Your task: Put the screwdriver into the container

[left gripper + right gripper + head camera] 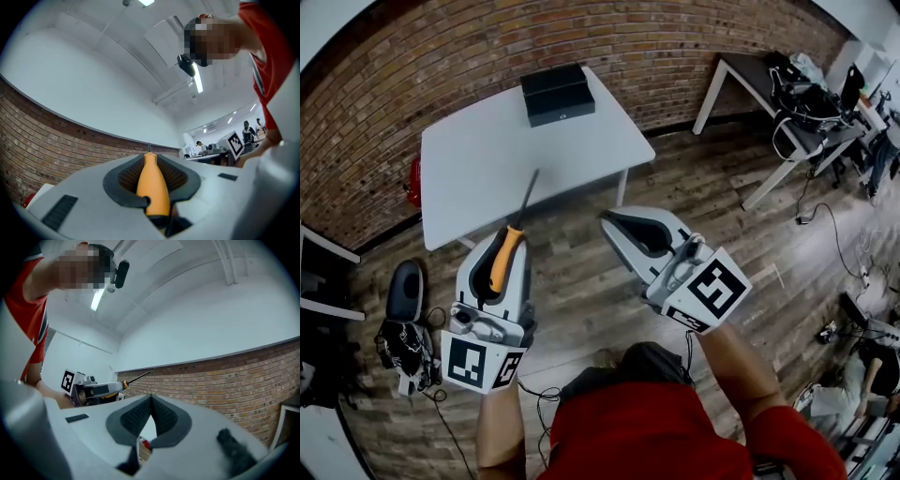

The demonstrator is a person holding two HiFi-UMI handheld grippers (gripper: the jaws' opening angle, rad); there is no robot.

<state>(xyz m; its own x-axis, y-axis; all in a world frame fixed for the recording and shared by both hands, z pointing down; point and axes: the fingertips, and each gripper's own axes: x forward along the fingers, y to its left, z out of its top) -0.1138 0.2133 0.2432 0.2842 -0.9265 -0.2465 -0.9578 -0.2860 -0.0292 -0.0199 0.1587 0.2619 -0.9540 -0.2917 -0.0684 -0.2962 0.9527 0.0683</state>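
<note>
A screwdriver (504, 260) with an orange handle and a dark shaft lies along my left gripper (501, 239), which is shut on the handle. Its shaft points toward the white table (478, 159). In the left gripper view the orange handle (152, 187) sits squeezed between the black pads. A black box-shaped container (557, 94) stands at the table's far edge by the brick wall. My right gripper (619, 223) hangs over the wooden floor to the right, shut with nothing in it; its pads (164, 416) meet at the tips. The right gripper view shows the left gripper (96, 390) and the screwdriver (136, 377).
A second table (750, 70) at the right back carries bags and cables. A dark bag (403, 291) lies on the floor at the left, with a red object (414, 180) beside the white table. Cables trail across the floor at the right.
</note>
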